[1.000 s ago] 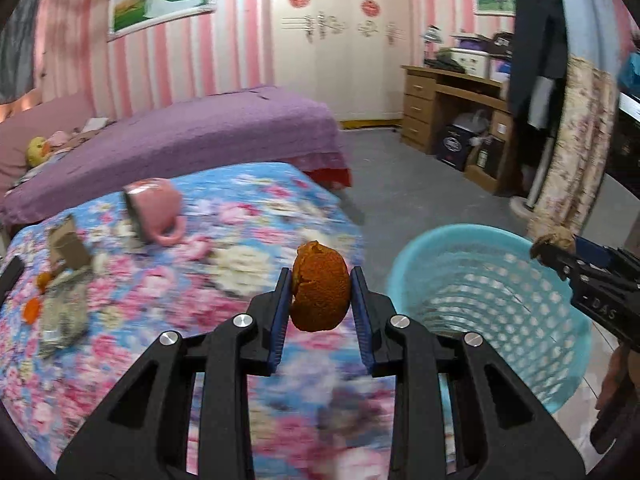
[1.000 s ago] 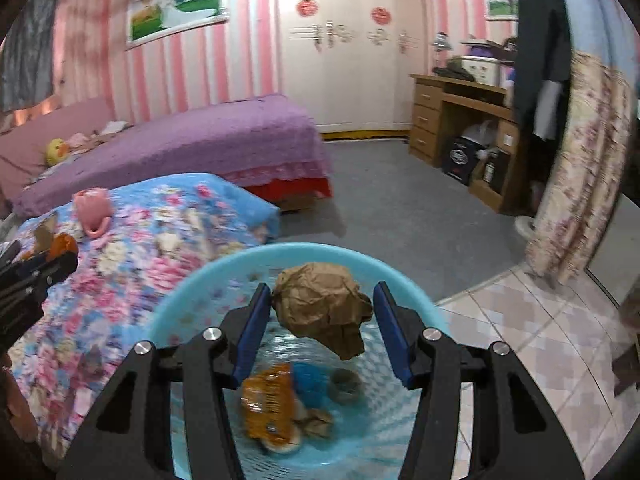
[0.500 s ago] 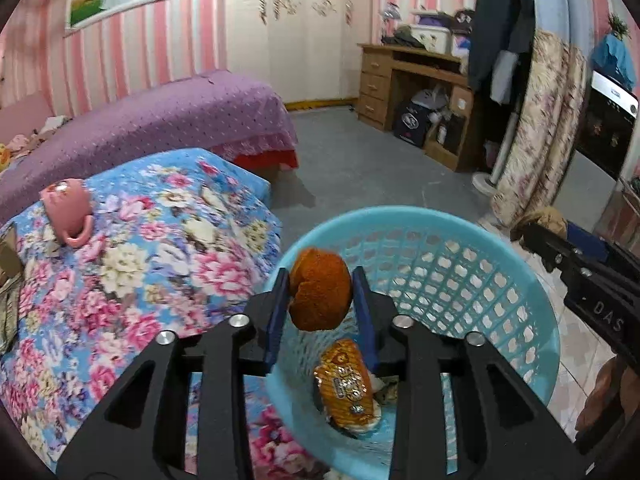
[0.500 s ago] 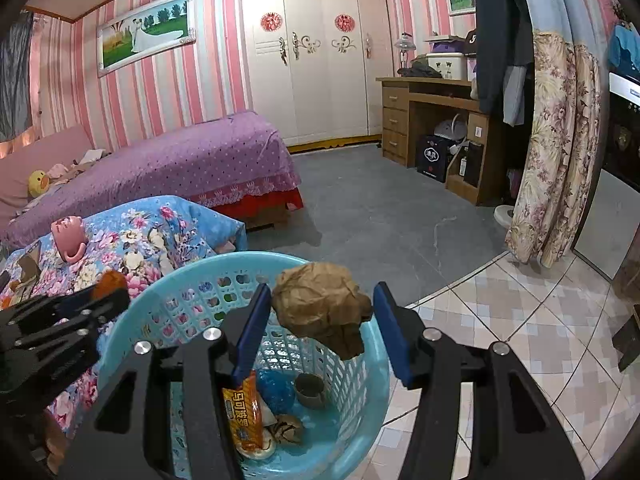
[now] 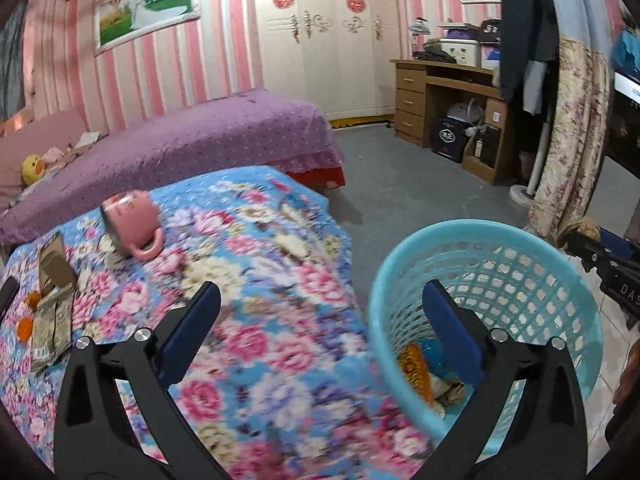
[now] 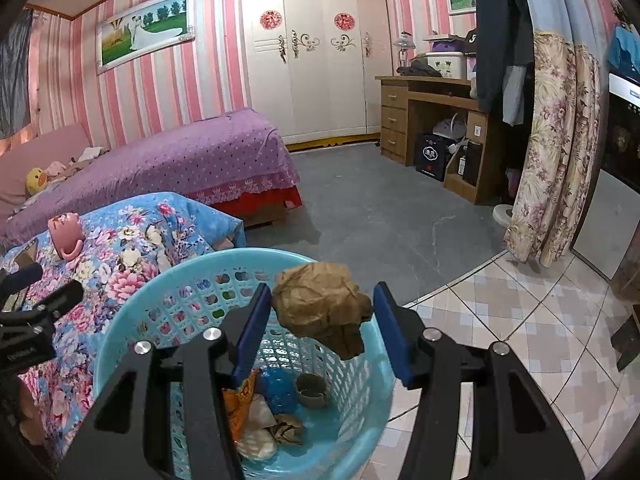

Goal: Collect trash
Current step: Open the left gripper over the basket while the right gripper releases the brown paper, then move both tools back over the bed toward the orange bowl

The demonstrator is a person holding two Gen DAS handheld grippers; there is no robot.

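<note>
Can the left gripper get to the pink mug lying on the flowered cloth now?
Probably yes. The left gripper has empty jaws, opening wide, and only bare flowered cloth lies between it and the pink mug lying on its side.

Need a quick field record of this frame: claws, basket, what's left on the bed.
left claw: opening, nothing between its jaws
right claw: shut on crumpled brown paper ball, above the basket
basket: light blue, holds an orange wrapper and other trash
floral bedspread: pink mug on its side, flat wrappers at its left edge
</note>
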